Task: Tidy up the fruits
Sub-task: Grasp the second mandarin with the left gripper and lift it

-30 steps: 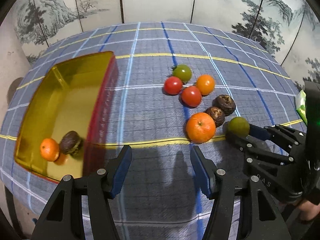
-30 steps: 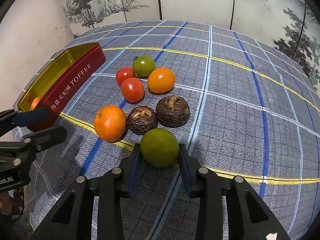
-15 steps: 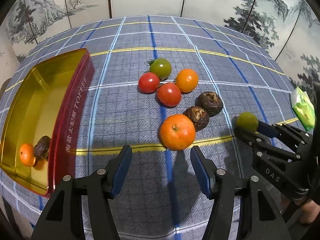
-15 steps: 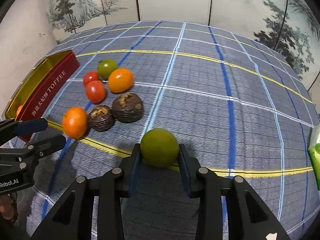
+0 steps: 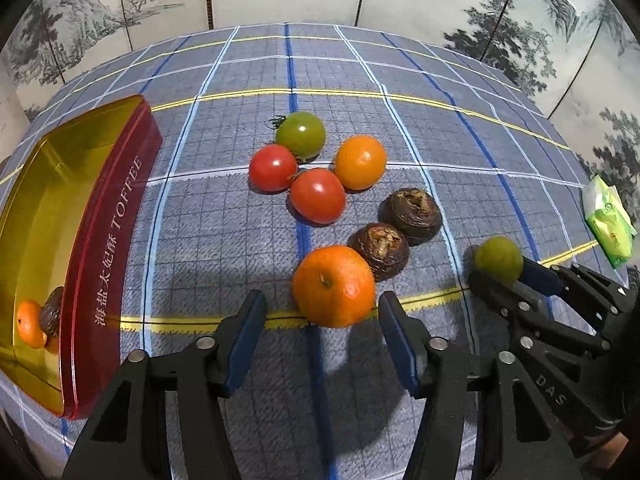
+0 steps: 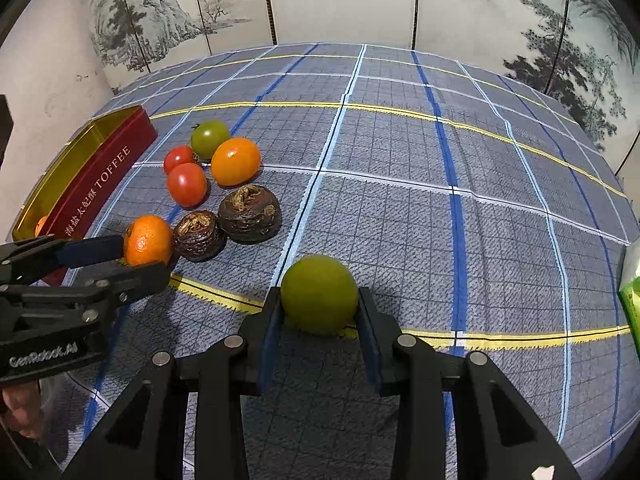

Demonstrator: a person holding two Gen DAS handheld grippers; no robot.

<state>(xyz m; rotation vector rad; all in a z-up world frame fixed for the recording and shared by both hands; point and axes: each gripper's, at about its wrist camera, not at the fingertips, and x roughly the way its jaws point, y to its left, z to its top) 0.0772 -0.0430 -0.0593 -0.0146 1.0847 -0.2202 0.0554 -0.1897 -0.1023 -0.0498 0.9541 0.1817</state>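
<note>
An orange mandarin [image 5: 334, 286] lies on the checked cloth between the closing jaws of my left gripper [image 5: 320, 308]; its pads do not press on it. In the right wrist view the left gripper [image 6: 132, 258] straddles the same mandarin [image 6: 146, 240]. My right gripper [image 6: 319, 310] is shut on a round green fruit [image 6: 319, 294] low over the cloth, to the right of the pile. The left wrist view shows that green fruit [image 5: 498, 254] too. A red toffee tin [image 5: 112, 220] with a gold inside stands at the left, holding a small orange [image 5: 30, 324] and a dark brown fruit [image 5: 52, 312].
Beyond the mandarin lie two dark brown fruits [image 5: 412, 214] [image 5: 379, 250], two red tomatoes [image 5: 273, 167] [image 5: 317, 195], a green tomato [image 5: 300, 134] and an orange tomato [image 5: 360, 162]. A green packet [image 5: 608, 220] lies near the table's right edge. A painted screen stands behind.
My left gripper has moved right from the tin and down, so the mandarin now lies between its jaws. My right gripper carried the green fruit rightward away from the pile.
</note>
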